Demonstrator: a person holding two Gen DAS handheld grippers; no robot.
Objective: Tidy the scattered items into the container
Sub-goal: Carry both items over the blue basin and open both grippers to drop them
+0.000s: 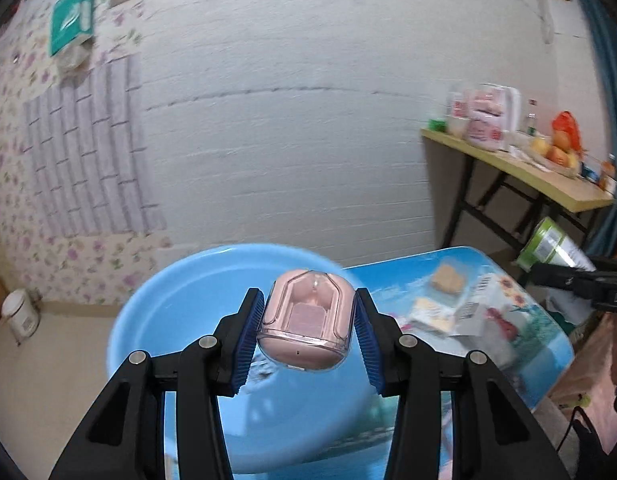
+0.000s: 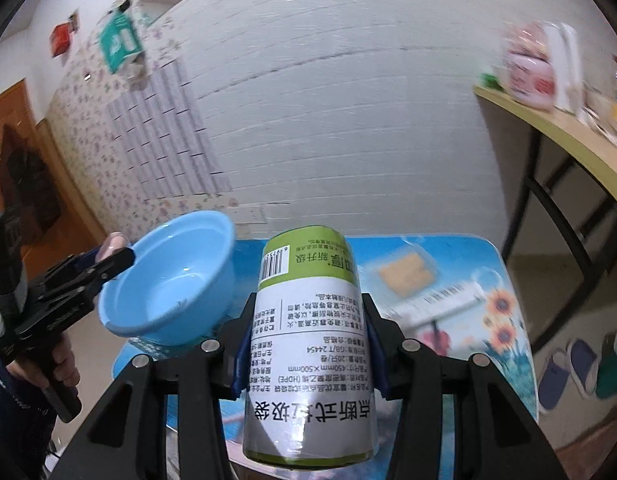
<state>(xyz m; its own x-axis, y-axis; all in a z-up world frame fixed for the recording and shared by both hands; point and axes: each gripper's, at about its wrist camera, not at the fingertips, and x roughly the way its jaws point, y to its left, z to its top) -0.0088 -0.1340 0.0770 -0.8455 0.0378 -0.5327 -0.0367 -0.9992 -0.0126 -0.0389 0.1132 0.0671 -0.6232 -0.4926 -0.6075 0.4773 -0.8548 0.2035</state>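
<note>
Low table with a sea and sunflower print, carrying a blue basin at its left end; in the right wrist view the basin sits just left of the raised roll

Right gripper pointing forward over the table, pads clamped on both sides of a roll of bin bags, held lengthwise above the tabletop, green end band far from the camera. Label readable, upside down: "点断式垃圾袋", "450mm×500mm", "(HDPE)", "新升级", plus a barcode on the green band

Left gripper held level over the basin's near rim, blue pads pressed on the sides of a pink earbud case with a clear lid, lifted above the basin's hollow; no writing legible on it. From the right wrist view, left gripper at the basin's far left edge, handle wrapped by a hand

Cracker packet and a flat white pack with a barcode lying on the table right of the roll, blurred, print unreadable
</note>
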